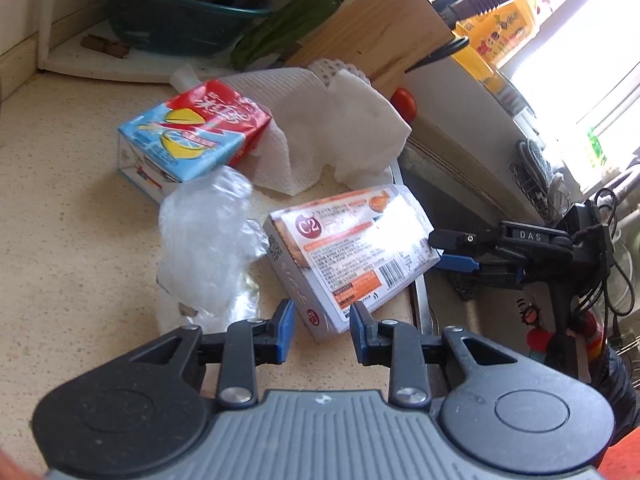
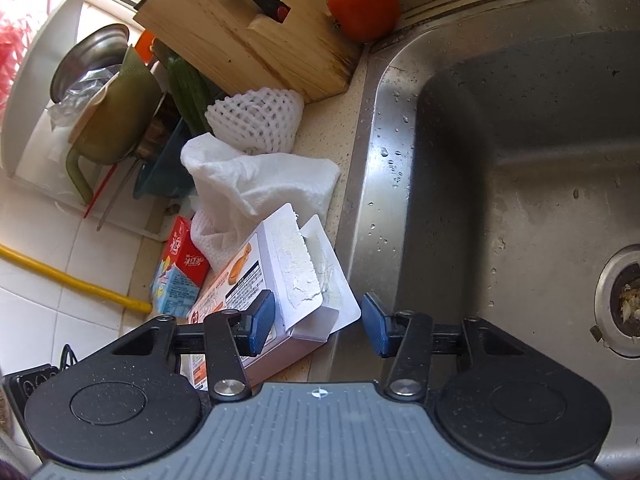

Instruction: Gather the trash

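Observation:
A white and orange cardboard box [image 1: 352,240] lies flat on the speckled counter beside the sink. My left gripper [image 1: 322,320] stands open around its near corner, with a gap at the left pad. My right gripper [image 2: 318,320] straddles the box's [image 2: 280,264] torn open end; its right pad is clear of the flap, so it is open. In the left wrist view the right gripper [image 1: 456,250] reaches in from the right. Crumpled clear plastic wrap [image 1: 212,236], a blue and red drink carton [image 1: 192,136], a white paper towel [image 1: 320,128] and a foam fruit net [image 2: 256,120] lie nearby.
A steel sink [image 2: 520,160] opens right of the box. A wooden block [image 2: 248,40] with scissors and a tomato [image 2: 364,8] stand at the back. Further left are a teal basin [image 1: 176,20] with pots and a green vegetable [image 1: 288,16].

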